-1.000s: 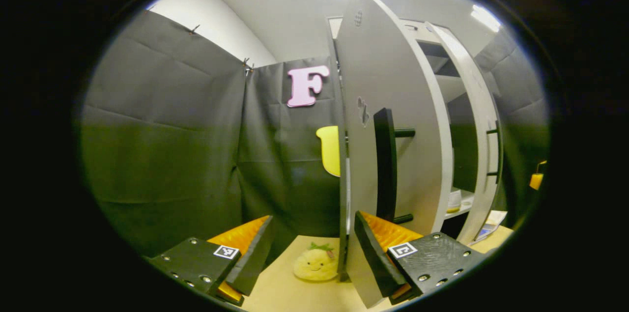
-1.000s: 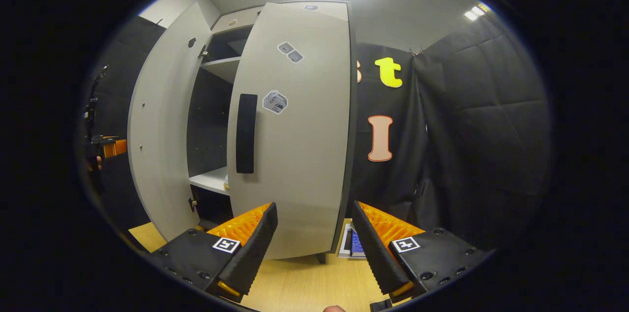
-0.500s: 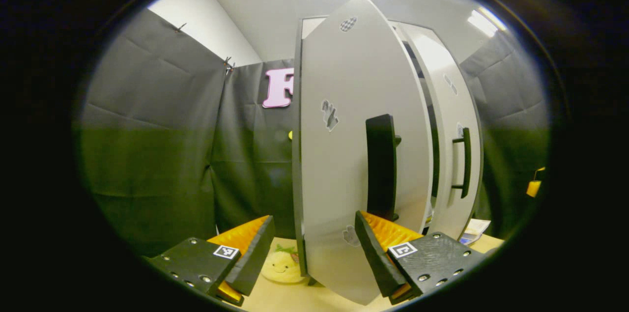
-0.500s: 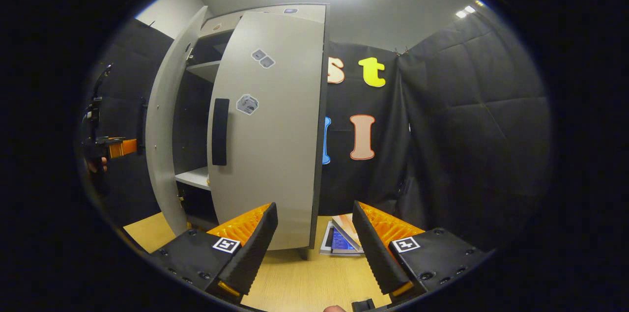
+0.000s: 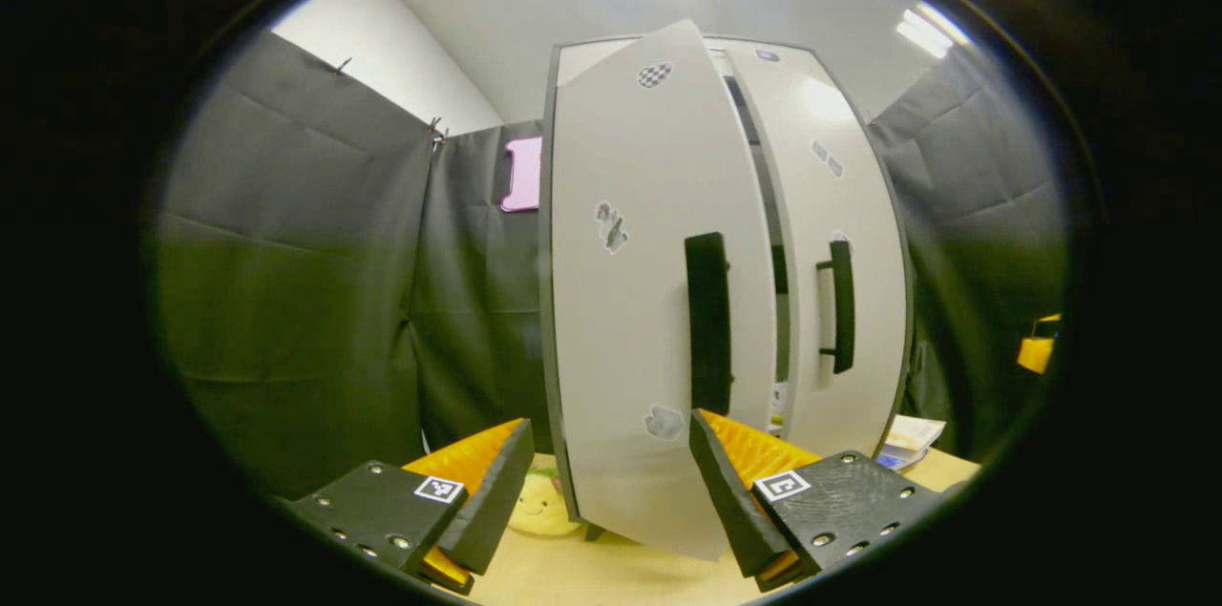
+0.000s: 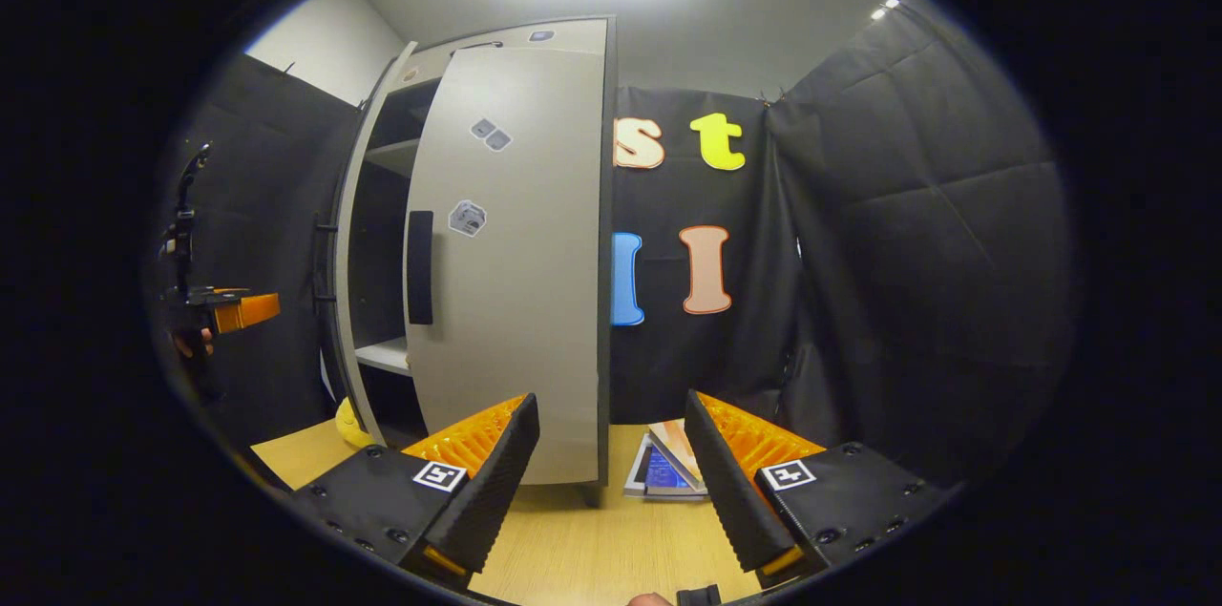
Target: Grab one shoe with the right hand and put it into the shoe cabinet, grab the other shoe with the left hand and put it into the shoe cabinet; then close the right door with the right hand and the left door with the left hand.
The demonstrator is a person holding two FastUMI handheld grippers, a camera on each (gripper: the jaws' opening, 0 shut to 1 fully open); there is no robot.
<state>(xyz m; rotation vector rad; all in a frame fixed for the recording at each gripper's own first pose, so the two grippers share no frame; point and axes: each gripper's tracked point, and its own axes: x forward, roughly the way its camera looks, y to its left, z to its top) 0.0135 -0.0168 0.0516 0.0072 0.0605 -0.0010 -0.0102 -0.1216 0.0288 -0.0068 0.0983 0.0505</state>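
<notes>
The pale grey shoe cabinet (image 5: 573,62) stands ahead. In the left gripper view its left door (image 5: 630,301) is partly ajar, with a black handle (image 5: 708,320). The right door (image 5: 859,205) is almost flush, with a handle (image 5: 840,305) of its own, and a narrow dark gap lies between the two doors. My left gripper (image 5: 611,482) is open and close to the left door's lower edge, with its right finger (image 5: 730,491) in front of the panel. In the right gripper view my right gripper (image 6: 611,472) is open, back from the right door (image 6: 516,253). The doors hide most of the cabinet's inside.
A yellow plush toy (image 5: 544,501) lies on the wooden surface (image 5: 592,568) by the cabinet's left foot. Magazines (image 6: 668,468) lie by its right side. In the right gripper view the left gripper (image 6: 239,310) and a hand are at the far left.
Both doors have swung toward the cabinet: the left from nearly edge-on to partly ajar, the right to almost flush. My right gripper has drawn back from the right door.
</notes>
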